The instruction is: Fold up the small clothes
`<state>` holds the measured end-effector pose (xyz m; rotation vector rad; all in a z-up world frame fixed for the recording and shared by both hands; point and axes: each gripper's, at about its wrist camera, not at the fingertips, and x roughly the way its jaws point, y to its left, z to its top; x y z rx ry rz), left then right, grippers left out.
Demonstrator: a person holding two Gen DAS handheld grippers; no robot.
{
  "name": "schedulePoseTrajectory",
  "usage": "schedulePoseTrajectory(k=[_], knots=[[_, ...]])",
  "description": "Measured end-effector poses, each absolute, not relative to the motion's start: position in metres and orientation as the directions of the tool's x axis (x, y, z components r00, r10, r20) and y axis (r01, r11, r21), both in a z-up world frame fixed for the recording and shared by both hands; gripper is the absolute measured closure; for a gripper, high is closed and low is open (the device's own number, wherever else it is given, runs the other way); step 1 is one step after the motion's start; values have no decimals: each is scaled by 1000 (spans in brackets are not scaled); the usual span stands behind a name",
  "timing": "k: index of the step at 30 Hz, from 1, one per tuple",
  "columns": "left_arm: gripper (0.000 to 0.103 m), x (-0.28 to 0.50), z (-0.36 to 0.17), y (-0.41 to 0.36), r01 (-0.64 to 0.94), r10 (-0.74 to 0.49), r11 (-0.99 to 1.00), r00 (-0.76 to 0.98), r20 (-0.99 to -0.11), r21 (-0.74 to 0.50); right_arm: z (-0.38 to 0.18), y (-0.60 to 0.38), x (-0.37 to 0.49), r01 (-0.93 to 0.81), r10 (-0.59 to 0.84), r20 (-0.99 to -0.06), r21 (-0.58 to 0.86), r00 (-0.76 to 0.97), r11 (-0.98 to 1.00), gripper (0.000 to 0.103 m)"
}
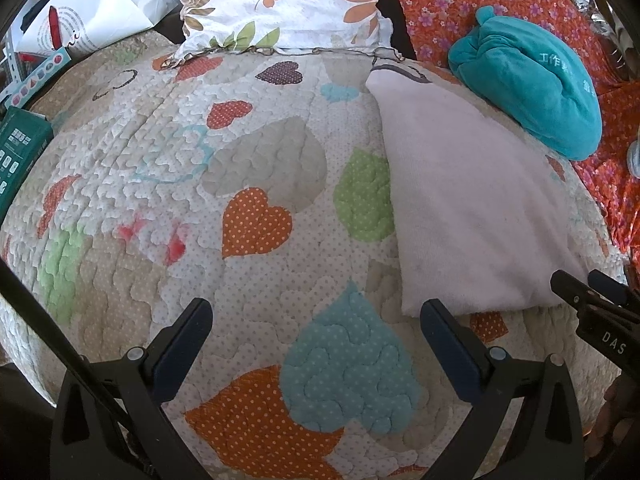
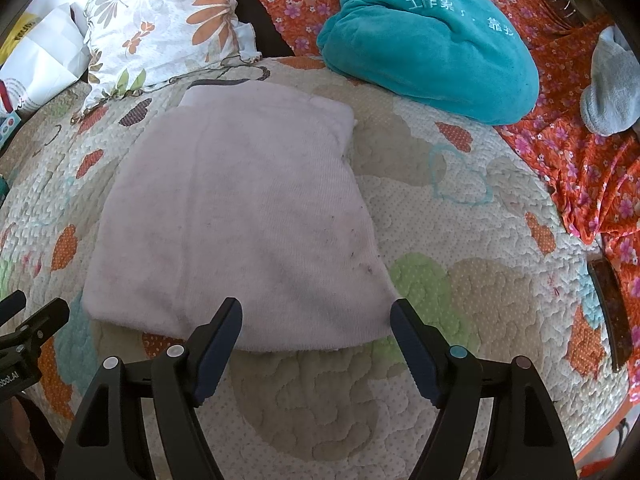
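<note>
A pale pink folded cloth point(image 2: 236, 220) lies flat on the heart-patterned quilt point(image 2: 460, 272); it also shows in the left wrist view point(image 1: 472, 200) at the right. My right gripper point(image 2: 316, 316) is open and empty, its fingertips at the cloth's near edge. My left gripper point(image 1: 316, 316) is open and empty over bare quilt point(image 1: 256, 216), left of the cloth's near corner. The right gripper's tip point(image 1: 588, 288) shows at the right edge of the left wrist view. The left gripper's tip point(image 2: 24, 320) shows at the left edge of the right wrist view.
A teal plush bundle point(image 2: 432, 44) lies behind the cloth on an orange floral sheet point(image 2: 580, 168). A floral pillow point(image 1: 280, 4) and white bag point(image 1: 92, 12) sit at the back left. A green box point(image 1: 20, 148) is at far left. A grey sock point(image 2: 612, 92) lies far right.
</note>
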<state>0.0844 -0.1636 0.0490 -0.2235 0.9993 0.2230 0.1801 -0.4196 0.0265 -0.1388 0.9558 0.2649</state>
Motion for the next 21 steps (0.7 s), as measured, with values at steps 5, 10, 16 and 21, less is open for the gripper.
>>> schedulePoseTrajectory(k=[5, 10, 16, 21], knots=[[0, 84, 50, -164, -281, 77, 956, 526, -847, -87, 28, -417, 176, -279, 157, -821, -3, 549, 960, 22], [0, 84, 50, -165, -278, 77, 957, 528, -846, -86, 27, -417, 176, -284, 150, -823, -15, 549, 959, 22], [0, 83, 50, -165, -278, 76, 957, 529, -845, -87, 28, -418, 177, -286, 141, -822, -27, 551, 958, 21], [0, 84, 49, -165, -279, 73, 956, 526, -848, -91, 28, -417, 177, -285, 141, -823, -27, 550, 958, 21]])
